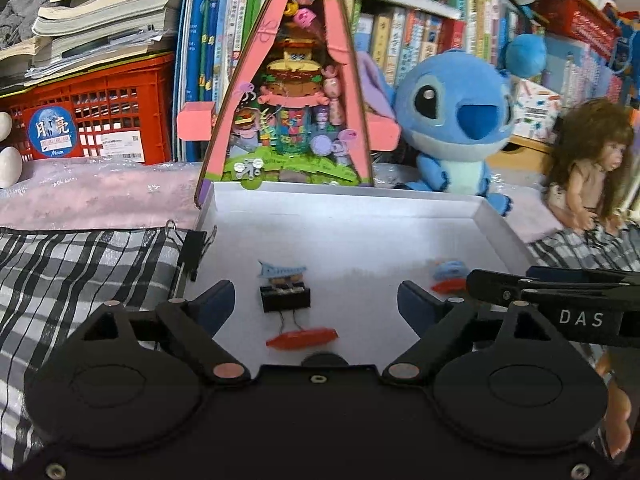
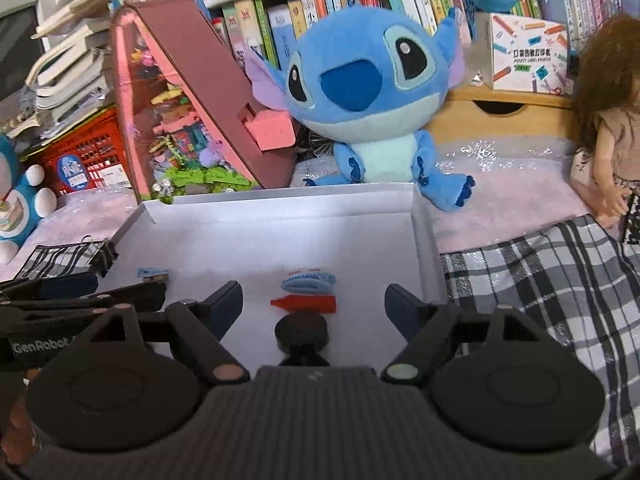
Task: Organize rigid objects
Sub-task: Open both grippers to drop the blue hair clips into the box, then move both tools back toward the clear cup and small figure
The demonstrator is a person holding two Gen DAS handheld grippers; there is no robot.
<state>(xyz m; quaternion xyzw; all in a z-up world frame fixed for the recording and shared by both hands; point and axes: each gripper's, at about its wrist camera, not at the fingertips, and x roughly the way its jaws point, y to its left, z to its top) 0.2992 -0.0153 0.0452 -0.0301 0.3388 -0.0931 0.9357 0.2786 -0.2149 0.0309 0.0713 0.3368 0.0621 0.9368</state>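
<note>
A shallow white tray (image 1: 360, 216) lies on the bed. In the left wrist view my left gripper (image 1: 316, 300) is open over it, with a black binder clip (image 1: 285, 298), a small blue clip (image 1: 280, 271) and a red clip (image 1: 302, 338) between its fingers. In the right wrist view my right gripper (image 2: 314, 304) is open, with a blue hair clip (image 2: 307, 282), a red clip (image 2: 305, 304) and a black round piece (image 2: 303, 334) between its fingers. The same blue and red pair shows in the left wrist view (image 1: 450, 276). The right gripper's arm (image 1: 560, 296) reaches in from the right.
A black binder clip (image 1: 194, 250) grips the tray's left edge over checked cloth (image 1: 80, 280). Behind the tray stand a pink triangular toy house (image 1: 296, 92), a blue plush (image 1: 456, 120), a doll (image 1: 588, 168), a red crate (image 1: 96, 120) and books.
</note>
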